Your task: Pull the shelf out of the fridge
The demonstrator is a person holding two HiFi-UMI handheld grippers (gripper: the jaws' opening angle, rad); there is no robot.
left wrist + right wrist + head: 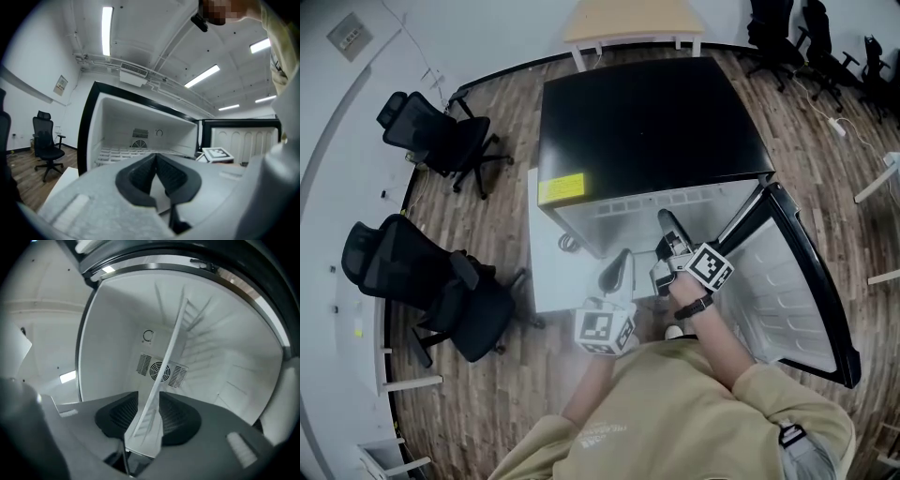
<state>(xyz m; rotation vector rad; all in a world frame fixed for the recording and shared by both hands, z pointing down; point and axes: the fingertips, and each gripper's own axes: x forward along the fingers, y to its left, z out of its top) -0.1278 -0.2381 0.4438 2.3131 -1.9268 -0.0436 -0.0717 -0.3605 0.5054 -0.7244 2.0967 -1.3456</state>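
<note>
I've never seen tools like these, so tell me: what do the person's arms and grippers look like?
The left gripper and right gripper are grey plastic with dark ribbed pads, each bearing a white cube with black square markers. The person wears beige sleeves and a dark wristband.

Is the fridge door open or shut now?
Open. The door stands swung out to the right of the fridge, and the white inside with its shelf is in plain view.

One fridge [647,112], one shelf [168,348], two grippers [617,267] [667,223], two office chairs [441,136] [431,281] at its left.
</note>
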